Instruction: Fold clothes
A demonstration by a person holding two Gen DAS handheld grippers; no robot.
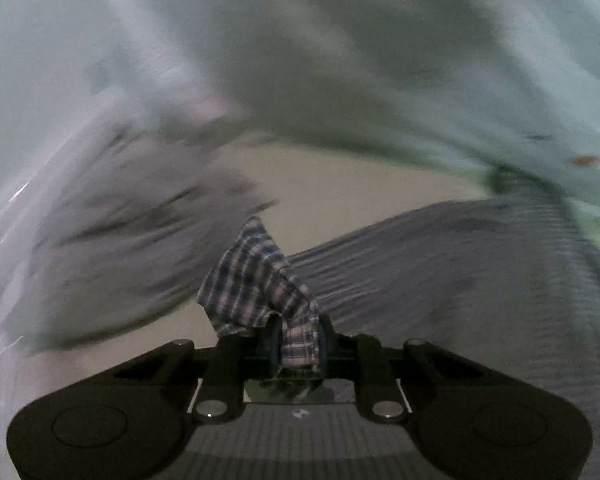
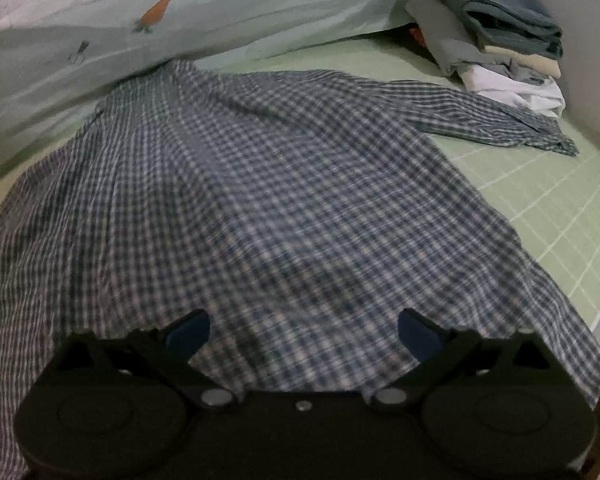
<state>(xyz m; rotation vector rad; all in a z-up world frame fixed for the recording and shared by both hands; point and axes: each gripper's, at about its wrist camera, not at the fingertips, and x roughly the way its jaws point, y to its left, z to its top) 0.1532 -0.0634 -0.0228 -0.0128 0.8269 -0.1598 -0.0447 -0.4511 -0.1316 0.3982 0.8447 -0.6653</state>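
Covering green gridded mat (image 2: 540,200): plaid shirt (image 2: 260,200), beside folded stack (image 2: 500,40).

Pretty dim in here, soft flat light, no glare anywhere. Left wrist view is smeared with heavy motion blur; only the plaid shirt (image 1: 260,280) bit right at the jaws looks sharp. Right wrist view is steadier, slightly soft. Both bend hard and go black at the corners.
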